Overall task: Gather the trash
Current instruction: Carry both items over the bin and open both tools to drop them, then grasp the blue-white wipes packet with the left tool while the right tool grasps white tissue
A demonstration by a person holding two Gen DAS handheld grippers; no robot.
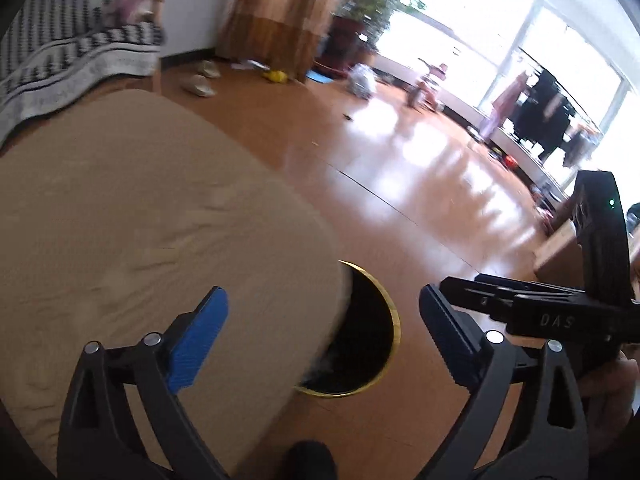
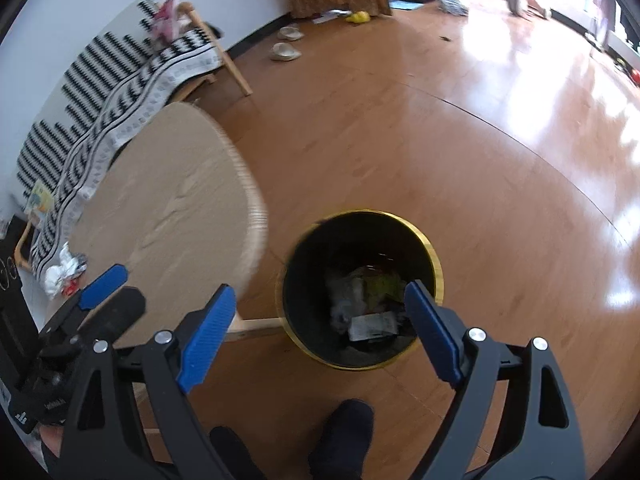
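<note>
Bin (image 2: pixel 434 276) on floor | holds crumpled wrappers (image 2: pixel 366 304) | right gripper (image 2: pixel 320 316) spread above

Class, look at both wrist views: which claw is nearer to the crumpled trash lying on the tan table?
Left. The left claw hangs over the table beside the crumpled trash; the right claw is open above the bin, off the table.

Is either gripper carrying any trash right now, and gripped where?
No. The left gripper and right gripper are both open and empty; the right one hangs over the bin, which holds trash.
</note>
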